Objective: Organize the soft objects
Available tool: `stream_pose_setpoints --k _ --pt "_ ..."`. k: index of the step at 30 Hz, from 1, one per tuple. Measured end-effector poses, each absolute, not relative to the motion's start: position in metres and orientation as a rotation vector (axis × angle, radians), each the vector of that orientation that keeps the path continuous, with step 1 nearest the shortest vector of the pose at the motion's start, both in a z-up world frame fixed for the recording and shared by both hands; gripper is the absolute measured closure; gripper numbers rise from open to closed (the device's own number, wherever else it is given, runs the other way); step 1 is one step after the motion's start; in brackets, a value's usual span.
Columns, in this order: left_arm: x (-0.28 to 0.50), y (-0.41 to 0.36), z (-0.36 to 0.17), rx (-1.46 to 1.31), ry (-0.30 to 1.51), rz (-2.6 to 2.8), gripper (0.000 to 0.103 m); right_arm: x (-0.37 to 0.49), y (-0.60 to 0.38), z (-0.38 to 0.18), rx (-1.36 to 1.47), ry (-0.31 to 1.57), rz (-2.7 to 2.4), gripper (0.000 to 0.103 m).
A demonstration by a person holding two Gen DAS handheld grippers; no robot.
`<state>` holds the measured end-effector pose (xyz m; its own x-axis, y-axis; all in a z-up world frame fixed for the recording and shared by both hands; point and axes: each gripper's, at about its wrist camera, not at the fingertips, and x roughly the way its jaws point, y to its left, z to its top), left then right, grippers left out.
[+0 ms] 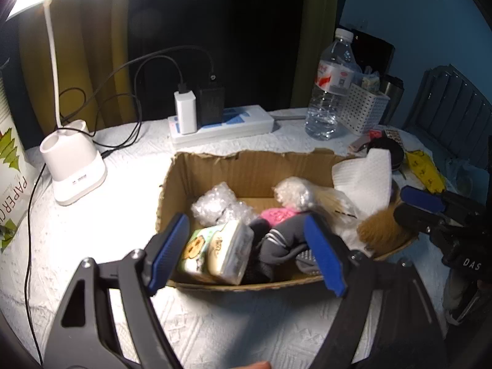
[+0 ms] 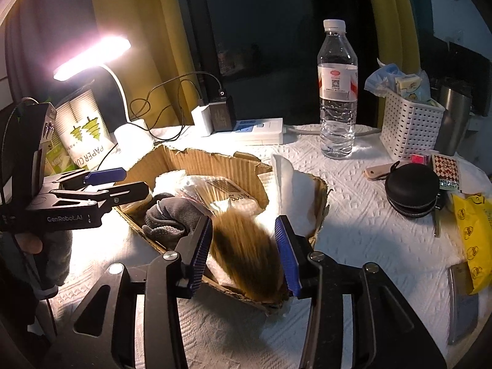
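Both grippers open, furry tuft (image 2: 246, 258) btwn right gripper (image 2: 244, 256)

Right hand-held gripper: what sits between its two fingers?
A brown furry toy, blurred, at the cardboard box's near end, seen in the right wrist view.

Surface: table (image 2: 353, 215) under a white embossed cloth.
On it: cardboard box (image 1: 246, 166), lamp base (image 1: 73, 169), power strip (image 1: 233, 126), water bottle (image 2: 337, 92), white basket (image 2: 409, 126), black round case (image 2: 412, 189).

One cardboard box (image 1: 246, 166), one water bottle (image 2: 337, 92), one white basket (image 2: 409, 129), two chargers (image 1: 200, 107).
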<state>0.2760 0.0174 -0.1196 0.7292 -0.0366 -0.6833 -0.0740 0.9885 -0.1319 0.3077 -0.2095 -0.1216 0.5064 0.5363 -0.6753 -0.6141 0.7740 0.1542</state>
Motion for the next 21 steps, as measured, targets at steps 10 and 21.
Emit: stream_pose_setpoints --k 10,21 --pt "0.262 0.006 -0.107 -0.151 0.726 0.007 0.024 0.297 -0.215 -0.11 -0.112 0.744 0.699 0.045" --pt "0.235 -0.016 -0.08 -0.135 0.664 -0.009 0.024 0.276 -0.231 -0.086 -0.117 0.688 0.697 0.045"
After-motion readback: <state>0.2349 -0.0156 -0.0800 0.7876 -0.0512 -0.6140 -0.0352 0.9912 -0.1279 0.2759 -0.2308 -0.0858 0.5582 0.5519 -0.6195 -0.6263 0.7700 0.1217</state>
